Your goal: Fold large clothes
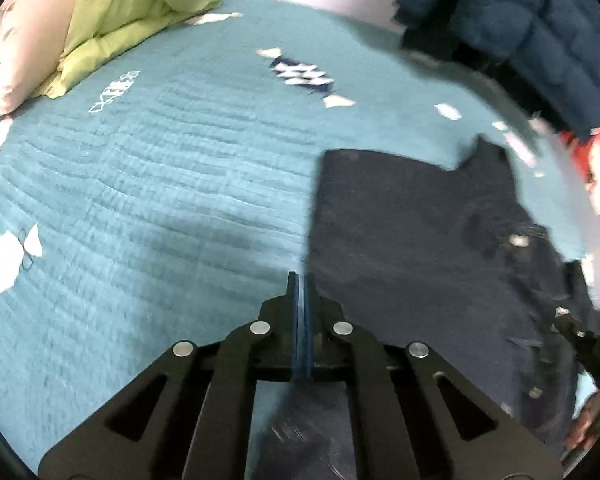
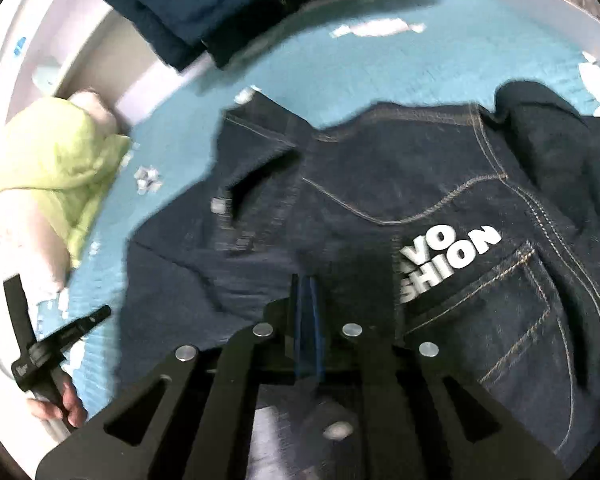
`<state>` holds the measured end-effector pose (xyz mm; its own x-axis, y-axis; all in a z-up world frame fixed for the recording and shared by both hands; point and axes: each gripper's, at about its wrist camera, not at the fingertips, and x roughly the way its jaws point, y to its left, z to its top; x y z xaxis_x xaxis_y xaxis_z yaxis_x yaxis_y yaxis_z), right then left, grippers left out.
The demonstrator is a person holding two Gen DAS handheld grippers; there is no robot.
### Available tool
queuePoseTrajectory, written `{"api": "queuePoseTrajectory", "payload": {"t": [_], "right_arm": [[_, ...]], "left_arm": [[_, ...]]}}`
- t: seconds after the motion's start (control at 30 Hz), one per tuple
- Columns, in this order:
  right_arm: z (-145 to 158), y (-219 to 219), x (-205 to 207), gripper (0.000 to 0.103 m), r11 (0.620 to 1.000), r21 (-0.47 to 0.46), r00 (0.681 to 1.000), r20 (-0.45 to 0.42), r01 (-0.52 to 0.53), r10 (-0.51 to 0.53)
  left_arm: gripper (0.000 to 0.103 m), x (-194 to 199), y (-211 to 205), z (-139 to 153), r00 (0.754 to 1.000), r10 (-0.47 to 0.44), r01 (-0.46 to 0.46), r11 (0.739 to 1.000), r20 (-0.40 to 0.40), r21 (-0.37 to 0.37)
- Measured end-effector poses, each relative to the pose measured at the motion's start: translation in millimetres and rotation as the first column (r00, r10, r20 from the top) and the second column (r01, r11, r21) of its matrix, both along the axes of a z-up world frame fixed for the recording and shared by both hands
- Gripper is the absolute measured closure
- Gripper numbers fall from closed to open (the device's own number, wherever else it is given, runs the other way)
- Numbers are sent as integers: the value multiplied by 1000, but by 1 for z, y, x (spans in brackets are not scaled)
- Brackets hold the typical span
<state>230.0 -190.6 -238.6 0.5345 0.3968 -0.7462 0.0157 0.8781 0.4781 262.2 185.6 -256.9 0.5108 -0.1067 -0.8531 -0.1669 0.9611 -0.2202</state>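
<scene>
A dark denim garment [image 2: 380, 184] with tan stitching and white letters lies spread on the teal bedcover [image 1: 160, 200]. In the left wrist view its left edge [image 1: 400, 220] runs just right of my left gripper [image 1: 301, 280], which is shut, its blue pads together and nothing visible between them. My right gripper [image 2: 306, 280] hovers over the middle of the denim, beside the white letters. Its pads are together too, and blur hides whether any cloth is pinched.
A lime-green quilt [image 1: 132, 12] and a pink pillow [image 1: 24, 48] lie at the bed's far left. A dark blue padded jacket [image 1: 520, 28] is bunched at the far edge. A hand [image 2: 60, 404] shows at the lower left of the right wrist view.
</scene>
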Motion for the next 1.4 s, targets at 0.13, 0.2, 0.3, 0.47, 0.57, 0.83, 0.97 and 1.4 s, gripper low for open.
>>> {"api": "queuePoseTrajectory", "payload": {"t": [0.13,0.2,0.3,0.47,0.57,0.83,0.97,1.4], "right_arm": [[5,47,-11,97,993,14,993,29,-115,114],[-4,70,-16,97,983,-49,984,10,-175,176],[-22,83,-20,97,970,-113,977,-25,-215,214],[-51,38,-27,103,987,-57,982,-121,-152,145],[-50,11,-32,103,991,-45,984,-131,-129,122],[-54,19,-33,103,993,-51,984,-150,-107,98],[-39,2,-42,97,996,-21,989,-126,-84,81],[19,-132,-96,22,971,91,974,36,220,-224]], "left_arm": [[100,-21,-39,16,994,-107,107,994,21,13],[100,-26,-59,10,989,-145,145,989,21,16],[100,-30,-70,-17,986,-165,167,985,-36,46],[101,-44,-54,-25,990,-142,143,988,-22,53],[101,-53,-43,-24,988,-155,155,987,-7,38],[101,-51,-35,-33,994,-105,104,994,-8,-12],[101,-48,-41,-30,995,-97,98,995,-30,22],[39,-71,-83,26,999,-24,22,997,31,73]]}}
